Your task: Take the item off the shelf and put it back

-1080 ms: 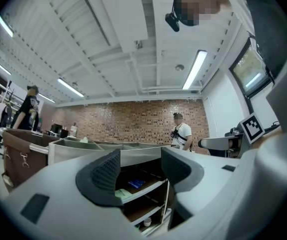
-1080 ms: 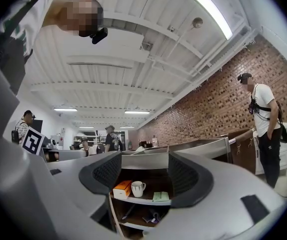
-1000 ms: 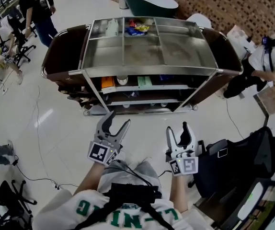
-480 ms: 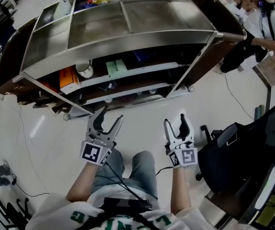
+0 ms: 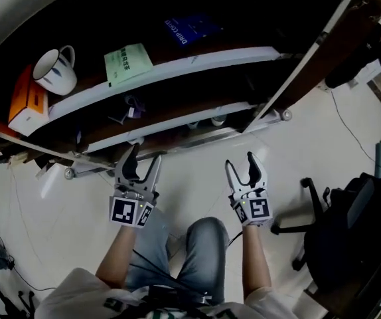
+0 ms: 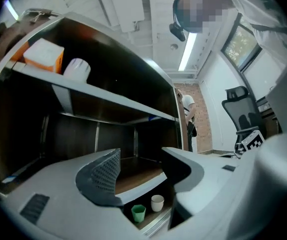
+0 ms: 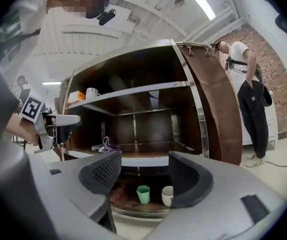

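The cart's upper shelf [image 5: 197,63] carries a white mug [image 5: 54,70], an orange and white box [image 5: 30,105], a green booklet [image 5: 127,62] and a dark blue box [image 5: 192,28]. My left gripper [image 5: 145,153] is open and empty, its tips just short of the cart's bottom rail. My right gripper [image 5: 240,161] is level with it, jaws also apart with nothing between them. The left gripper view looks up past the left gripper [image 6: 141,154] at the mug [image 6: 77,68]. In the right gripper view, the right gripper [image 7: 144,156] frames a green cup [image 7: 143,194] and a white cup [image 7: 167,195] on the bottom shelf.
A purple tangle [image 5: 132,106] lies on the middle shelf. The cart's brown side panel [image 7: 211,104] and a standing person [image 7: 248,89] are to the right. A black office chair [image 5: 350,224] is close at my right, and cables [image 5: 18,211] trail on the white floor.
The view has dropped and closed in on the cart: its steel top has left the picture and the shelves now fill the upper frame. Both grippers stay side by side, jaws unchanged.
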{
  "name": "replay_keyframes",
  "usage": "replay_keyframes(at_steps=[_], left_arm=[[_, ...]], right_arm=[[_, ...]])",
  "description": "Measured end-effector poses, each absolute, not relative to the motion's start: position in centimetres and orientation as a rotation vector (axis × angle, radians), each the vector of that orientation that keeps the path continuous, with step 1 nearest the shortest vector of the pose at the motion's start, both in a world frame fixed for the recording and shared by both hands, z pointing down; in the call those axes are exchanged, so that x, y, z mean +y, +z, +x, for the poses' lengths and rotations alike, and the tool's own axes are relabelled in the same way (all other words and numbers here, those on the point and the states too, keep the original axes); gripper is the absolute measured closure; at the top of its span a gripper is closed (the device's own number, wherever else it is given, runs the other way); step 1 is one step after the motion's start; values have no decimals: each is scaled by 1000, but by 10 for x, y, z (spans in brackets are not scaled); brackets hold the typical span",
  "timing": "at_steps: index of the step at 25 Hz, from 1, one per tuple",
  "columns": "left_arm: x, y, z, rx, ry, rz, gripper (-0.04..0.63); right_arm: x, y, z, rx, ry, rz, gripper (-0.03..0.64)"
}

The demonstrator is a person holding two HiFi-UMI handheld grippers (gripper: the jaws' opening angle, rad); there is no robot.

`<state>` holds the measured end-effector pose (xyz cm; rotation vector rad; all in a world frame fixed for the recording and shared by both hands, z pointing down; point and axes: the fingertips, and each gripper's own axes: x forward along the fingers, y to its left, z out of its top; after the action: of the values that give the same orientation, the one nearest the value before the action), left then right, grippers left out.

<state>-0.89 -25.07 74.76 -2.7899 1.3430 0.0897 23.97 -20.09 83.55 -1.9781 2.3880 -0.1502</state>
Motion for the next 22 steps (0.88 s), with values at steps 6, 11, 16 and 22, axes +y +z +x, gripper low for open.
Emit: replay_keyframes(at_steps=[6, 11, 16, 22], left_arm=[[-260, 830, -9, 1270, 78, -2778, 360], [-260, 867, -6, 1246, 49, -2781, 360], [-257, 878, -3, 1252, 6, -2773, 360], [-246, 869, -11, 1326, 47, -2788, 350]], right_arm=[[-230, 943, 258, 2357, -165, -2022, 316], [-246, 996, 249, 2376, -243, -2013, 316], [-289, 1045, 210, 2478, -294, -1994, 213], [-363, 1104, 162, 2491, -434, -1913, 137]])
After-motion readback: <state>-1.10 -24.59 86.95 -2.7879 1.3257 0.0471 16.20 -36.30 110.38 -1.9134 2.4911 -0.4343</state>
